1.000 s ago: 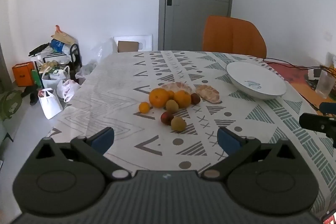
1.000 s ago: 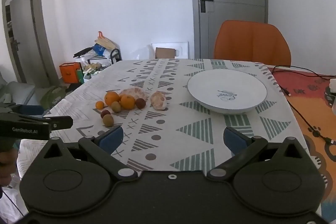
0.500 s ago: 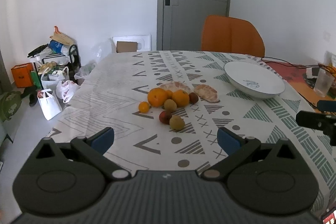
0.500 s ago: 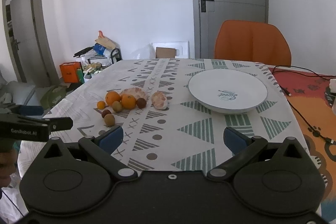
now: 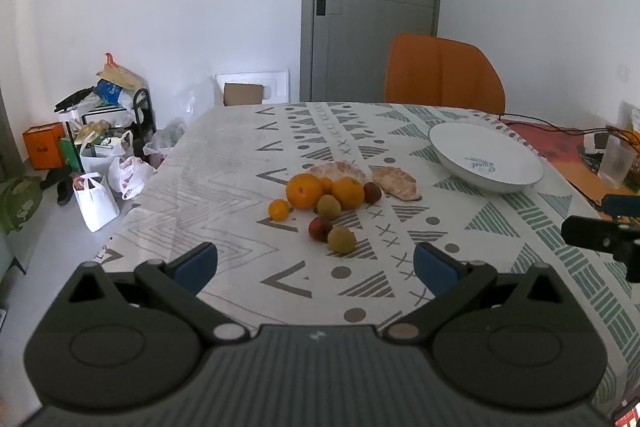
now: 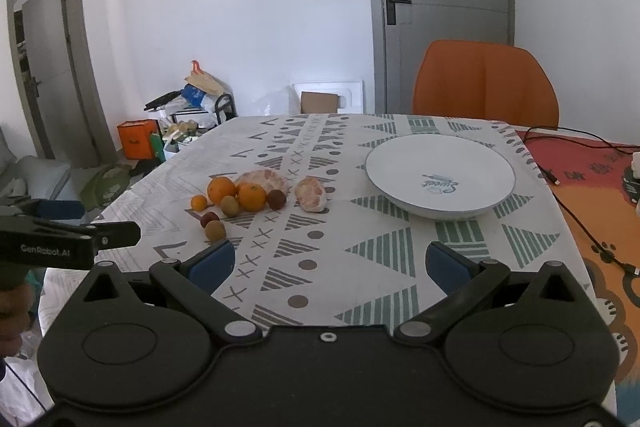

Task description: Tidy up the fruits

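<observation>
A cluster of fruits lies mid-table: two oranges [image 5: 304, 190] [image 6: 252, 197], a small orange [image 5: 279, 209], greenish-brown fruits [image 5: 341, 239] [image 6: 215, 230], dark red fruits [image 5: 319, 228] [image 6: 276, 199] and peeled citrus pieces [image 5: 396, 182] [image 6: 311, 193]. An empty white plate [image 5: 486, 157] [image 6: 440, 175] sits to their right. My left gripper [image 5: 315, 264] is open and empty, near the table's front edge, short of the fruits. My right gripper [image 6: 327, 262] is open and empty, in front of the plate. Each gripper shows at the edge of the other's view.
The patterned tablecloth [image 5: 240, 179] covers the table. An orange chair [image 5: 442, 75] stands at the far side. Bags and boxes [image 5: 96, 163] clutter the floor at left. A cable [image 6: 576, 219] runs off the table's right edge; a plastic cup [image 5: 616, 163] stands at right.
Both grippers have drifted slightly; the fruits and plate sit a little higher in the left wrist view. Nothing was grasped or moved.
</observation>
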